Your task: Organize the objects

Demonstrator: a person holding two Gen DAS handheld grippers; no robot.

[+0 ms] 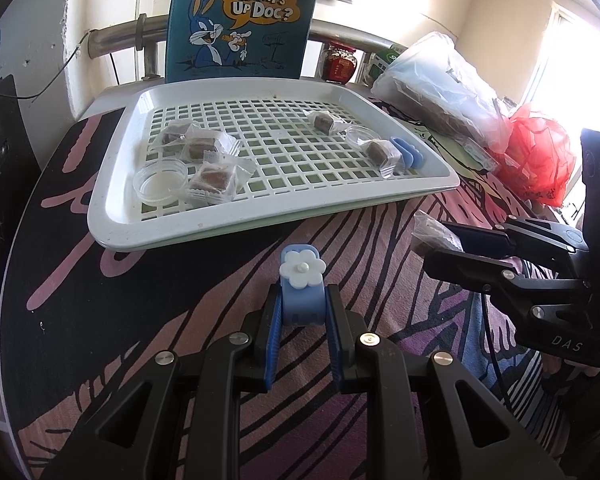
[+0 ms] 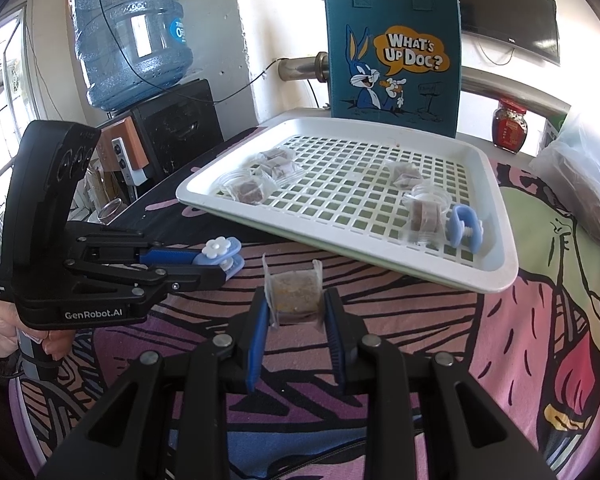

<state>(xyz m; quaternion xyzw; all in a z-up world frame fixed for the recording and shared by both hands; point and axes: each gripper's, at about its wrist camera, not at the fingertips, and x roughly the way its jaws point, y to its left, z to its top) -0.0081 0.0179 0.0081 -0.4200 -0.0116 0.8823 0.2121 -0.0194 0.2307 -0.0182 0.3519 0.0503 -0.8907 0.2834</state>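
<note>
My left gripper (image 1: 302, 304) is shut on a blue clip with a white flower (image 1: 302, 280), held above the patterned cloth in front of the white slotted tray (image 1: 112, 216). In the right wrist view that same left gripper (image 2: 224, 264) and flower clip (image 2: 220, 254) appear at the left. My right gripper (image 2: 294, 300) is shut on a wrapped brown snack cube (image 2: 294, 290); in the left wrist view the right gripper (image 1: 440, 240) shows at the right. On the tray lie several wrapped cubes (image 1: 206, 148), a clear round lid (image 1: 161, 182) and a second blue clip (image 1: 408, 154).
A blue cartoon tote bag (image 2: 394, 56) stands behind the tray. A red jar (image 2: 509, 126), clear plastic bags (image 1: 440, 84) and a red bag (image 1: 538, 160) crowd the right side. A water bottle (image 2: 130, 28) on a black dispenser stands at the left. A hand (image 2: 4, 328) holds the left gripper.
</note>
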